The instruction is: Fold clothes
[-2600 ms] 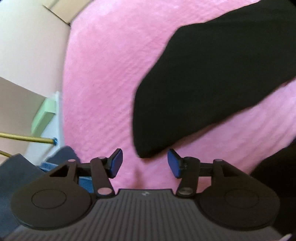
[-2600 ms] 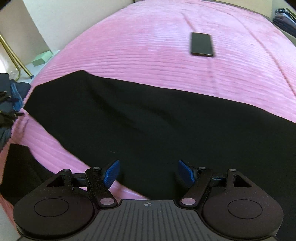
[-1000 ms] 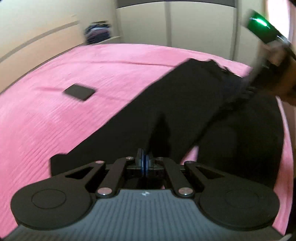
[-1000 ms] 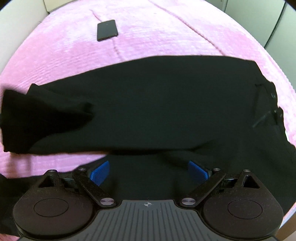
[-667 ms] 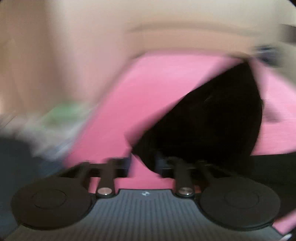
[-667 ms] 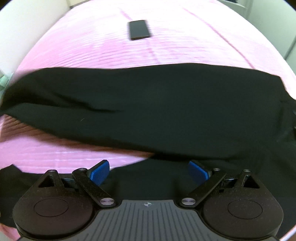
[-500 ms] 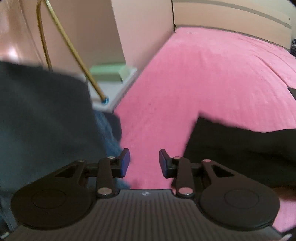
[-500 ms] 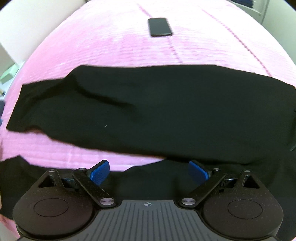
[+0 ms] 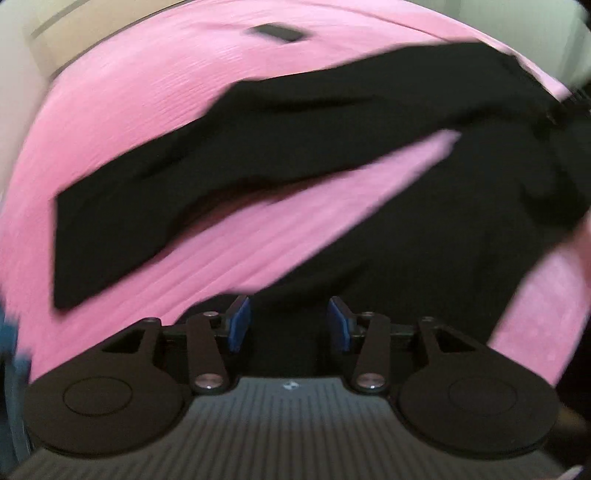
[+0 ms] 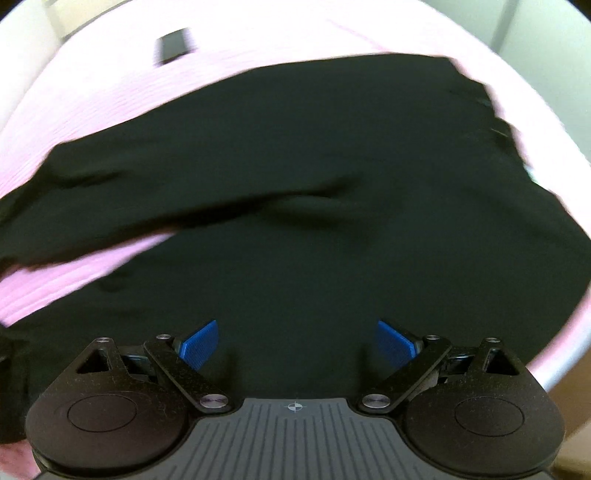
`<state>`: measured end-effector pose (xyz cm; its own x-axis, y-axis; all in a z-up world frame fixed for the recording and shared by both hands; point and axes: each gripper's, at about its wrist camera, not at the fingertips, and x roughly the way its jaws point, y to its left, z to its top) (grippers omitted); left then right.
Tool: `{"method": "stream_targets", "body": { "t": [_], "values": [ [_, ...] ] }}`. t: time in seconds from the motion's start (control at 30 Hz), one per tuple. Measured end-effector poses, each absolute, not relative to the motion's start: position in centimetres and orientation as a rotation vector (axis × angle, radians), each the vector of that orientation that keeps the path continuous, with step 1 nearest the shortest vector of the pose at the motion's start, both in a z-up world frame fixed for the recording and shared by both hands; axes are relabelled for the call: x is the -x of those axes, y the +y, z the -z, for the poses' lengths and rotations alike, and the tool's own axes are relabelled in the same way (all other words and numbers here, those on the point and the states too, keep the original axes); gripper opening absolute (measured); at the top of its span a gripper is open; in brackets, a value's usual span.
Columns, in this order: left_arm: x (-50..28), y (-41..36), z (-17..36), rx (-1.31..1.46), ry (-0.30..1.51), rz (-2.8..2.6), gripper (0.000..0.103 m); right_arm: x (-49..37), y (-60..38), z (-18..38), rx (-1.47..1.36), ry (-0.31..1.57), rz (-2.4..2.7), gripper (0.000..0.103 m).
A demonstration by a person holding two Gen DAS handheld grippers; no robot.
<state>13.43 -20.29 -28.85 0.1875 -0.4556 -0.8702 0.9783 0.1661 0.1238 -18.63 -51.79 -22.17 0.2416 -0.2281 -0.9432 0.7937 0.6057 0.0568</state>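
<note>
**Black garment spread on a pink bed, both grippers open above it**

Left wrist view: The black garment [image 9: 461,192] lies on the pink bedspread [image 9: 147,110]. One long leg reaches left and away; a second section runs toward the camera, with a wedge of pink between them. A dark flat phone [image 9: 277,32] lies farther up the bed. The left gripper [image 9: 290,325] has its blue fingers [image 9: 238,325] parted, black cloth lying between them; contact cannot be judged.

Right wrist view: The garment [image 10: 314,184] fills most of the frame, mildly creased. The right gripper [image 10: 295,341] has its fingers [image 10: 199,345] spread wide over the cloth, holding nothing.
</note>
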Motion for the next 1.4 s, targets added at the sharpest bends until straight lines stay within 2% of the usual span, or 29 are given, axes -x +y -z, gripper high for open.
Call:
{"method": "stream_targets", "body": {
  "t": [0.2,0.4,0.6,0.63,0.67,0.7,0.87,0.97,1.03,1.07,1.13,1.2,1.4],
  "values": [
    [-4.9,-24.7,27.5,-0.938,0.668,1.399,0.045,28.1,-57.9,21.3,-0.667,1.084,0.903,0.094],
    [3.9,-30.8,27.5,-0.998,0.644,1.511,0.046,36.6,-66.5,20.9,-0.717,1.016,0.988,0.094],
    [11.8,-38.7,27.7,-1.043,0.622,1.608,0.047,38.0,-73.7,20.4,-0.643,0.916,0.805,0.094],
    [12.6,-40.3,27.7,-1.04,0.62,1.621,0.047,37.4,-75.3,20.4,-0.625,0.9,0.768,0.089],
    [13.2,-41.9,27.6,-1.039,0.613,1.631,0.047,36.9,-76.7,20.6,-0.622,0.892,0.734,0.07],
    [13.7,-43.5,27.6,-1.037,0.605,1.641,0.047,36.2,-78.1,20.9,-0.622,0.891,0.7,0.062],
    [14.8,-49.8,29.1,-1.054,0.578,1.662,0.041,32.2,-82.6,23.2,-0.522,0.913,0.539,0.062],
    [15.5,-53.5,30.0,-1.064,0.562,1.674,0.041,30.9,-84.7,25.2,-0.498,0.921,0.491,0.062],
    [15.9,-56.0,30.6,-1.07,0.551,1.682,0.041,30.8,-86.0,26.5,-0.522,0.917,0.46,0.042],
    [16.1,-57.3,31.0,-1.074,0.545,1.686,0.041,31.0,-85.9,26.5,-0.526,0.916,0.454,0.02],
    [16.6,-59.8,31.6,-1.08,0.534,1.694,0.041,31.3,-85.9,26.5,-0.534,0.914,0.443,0.008],
    [16.4,-60.2,32.5,-1.095,0.56,1.679,0.041,31.7,-85.5,25.3,-0.519,0.902,0.458,0.002],
    [15.9,-59.4,32.1,-1.09,0.578,1.68,0.04,30.6,-85.6,21.4,-0.449,0.828,0.462,0.0]
  ]
}}
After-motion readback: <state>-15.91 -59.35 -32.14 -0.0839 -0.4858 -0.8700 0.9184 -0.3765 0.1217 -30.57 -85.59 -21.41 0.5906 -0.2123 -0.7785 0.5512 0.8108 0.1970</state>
